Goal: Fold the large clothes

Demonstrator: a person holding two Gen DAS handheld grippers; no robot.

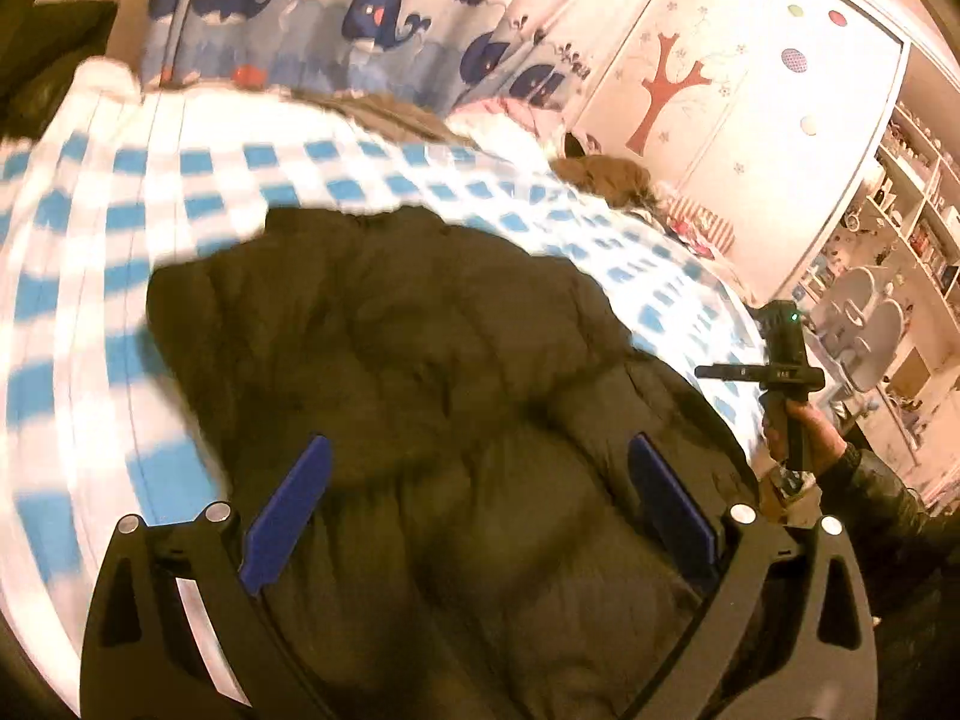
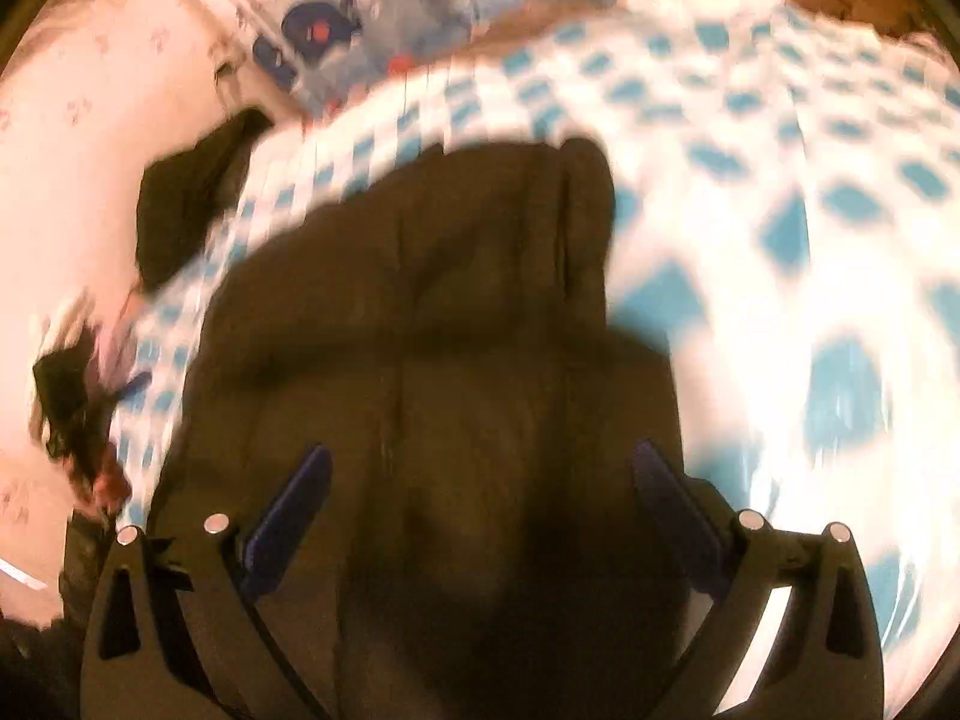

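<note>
A dark padded coat (image 1: 420, 372) lies on the blue-checked bed (image 1: 120, 210), seemingly part-folded through the blur, beneath the left hand-held gripper (image 1: 480, 504) and right hand-held gripper (image 2: 480, 510), both spread wide.

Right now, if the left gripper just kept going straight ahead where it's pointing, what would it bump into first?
Most likely the dark puffy jacket. The left gripper has its jaws open, and the jacket fills the space between and ahead of them. The blue-and-white checked bedcover lies beyond. Depth is hard to judge in this blurred view.
</note>
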